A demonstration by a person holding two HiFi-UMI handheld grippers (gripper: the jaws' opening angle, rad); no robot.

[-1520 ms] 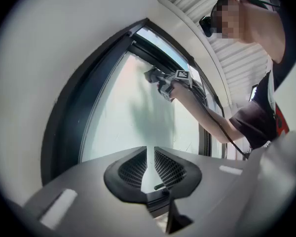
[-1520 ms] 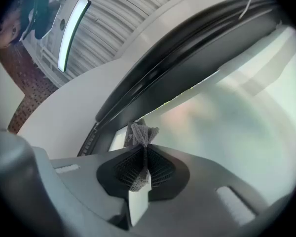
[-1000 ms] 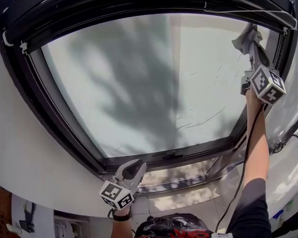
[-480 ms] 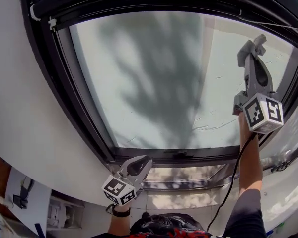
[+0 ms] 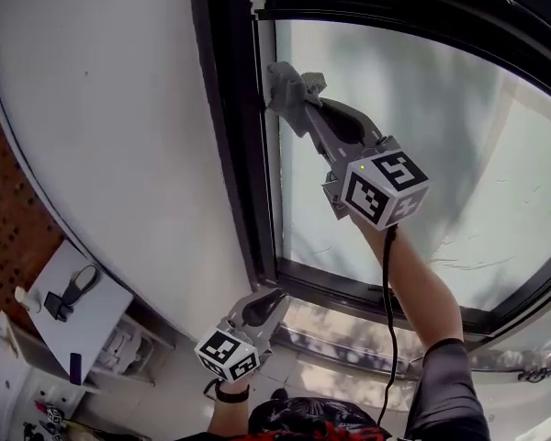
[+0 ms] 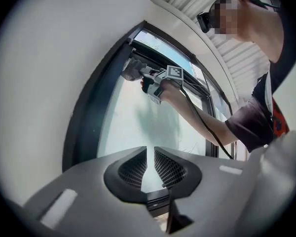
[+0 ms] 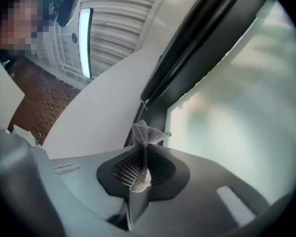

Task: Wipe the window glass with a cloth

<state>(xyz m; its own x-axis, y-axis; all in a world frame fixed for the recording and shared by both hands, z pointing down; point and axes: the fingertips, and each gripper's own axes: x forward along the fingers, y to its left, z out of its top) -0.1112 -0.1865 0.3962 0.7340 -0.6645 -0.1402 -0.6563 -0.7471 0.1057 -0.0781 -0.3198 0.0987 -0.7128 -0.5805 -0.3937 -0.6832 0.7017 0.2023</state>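
The grey mesh cloth [image 7: 147,134] is pinched between the jaws of my right gripper [image 7: 145,149]. In the head view the right gripper [image 5: 294,90] is raised, and the cloth [image 5: 289,79] is pressed at the upper left edge of the window glass [image 5: 422,154], right beside the dark frame [image 5: 243,154]. The left gripper view shows the same cloth [image 6: 131,70] against the glass [image 6: 138,122]. My left gripper [image 5: 274,299] hangs low under the window's bottom rail. Its jaws [image 6: 150,157] are nearly together, holding nothing.
A white wall [image 5: 119,136] runs left of the frame. A white cabinet [image 5: 64,310] with small items stands at the lower left. A sunlit sill [image 5: 349,324] lies below the bottom rail. The person's right arm [image 5: 413,283] reaches up across the glass.
My right gripper has carried the cloth from the glass's upper right across to its upper left edge by the frame. The left gripper has stayed low under the window.
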